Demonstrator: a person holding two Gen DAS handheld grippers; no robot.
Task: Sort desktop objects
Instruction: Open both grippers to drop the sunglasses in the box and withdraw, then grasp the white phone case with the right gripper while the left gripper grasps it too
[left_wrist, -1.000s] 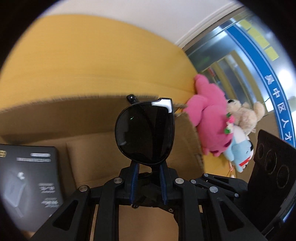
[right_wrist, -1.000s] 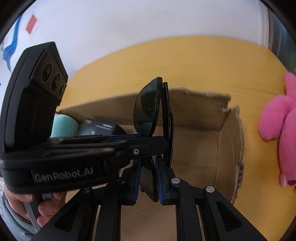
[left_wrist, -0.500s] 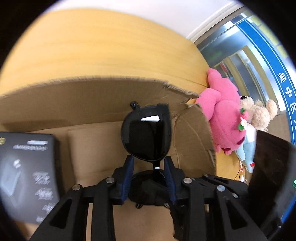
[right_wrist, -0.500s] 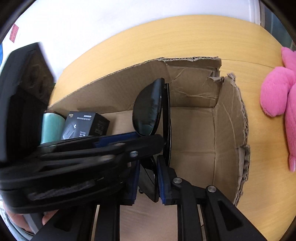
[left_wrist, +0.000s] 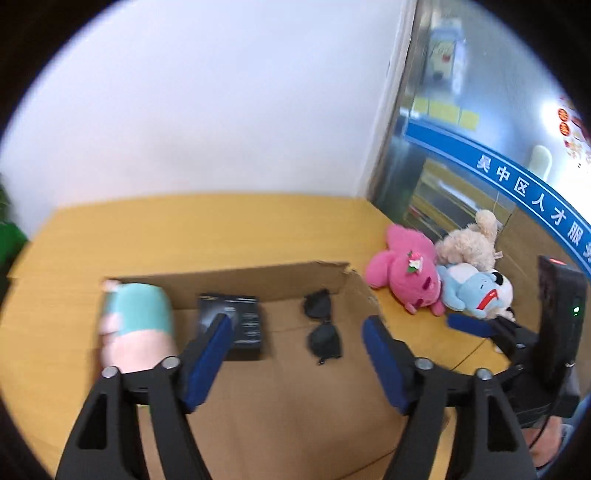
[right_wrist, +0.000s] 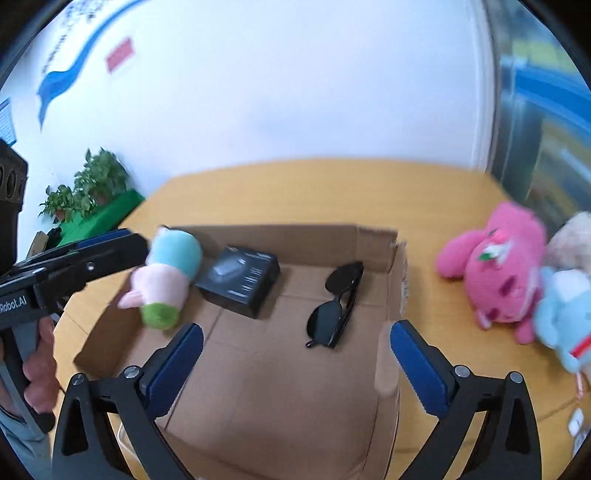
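- Lying folded on the floor of the box (right_wrist: 384, 280), the sunglasses (right_wrist: 334, 308) are seen near its right wall, apart from both grippers.
- The left hand-held gripper (left_wrist: 297, 341) is held wide and empty above the box; the right hand-held gripper (right_wrist: 297, 352) is likewise wide and empty.
- A black carton (right_wrist: 240, 278) and a teal-and-pink plush (right_wrist: 166, 273) are already in the box, to the left of the sunglasses.
- Three soft toys are left out on the tabletop (right_wrist: 332, 192), to the right of the box: a pink toy (right_wrist: 495, 266), a beige toy (left_wrist: 467, 242) and a blue toy (left_wrist: 476, 293), pressed against one another.
- Sorting is judged part done, with the toys likely to be taken next.
- A risk is seen in the pile: if one toy is gripped, a neighbour could be dragged along or pushed toward the tabletop edge near the glass wall.
- Soft plush could be caught only by a fold and dropped short of the box.
- A toy set down carelessly could land on the sunglasses and press on the lenses or arms.
- The torn right wall of the box could be snagged by a low pass.
- The tabletop is yellow wood; a white wall stands behind, a glass partition with a blue band to the right, and a plant (right_wrist: 88, 184) to the far left.
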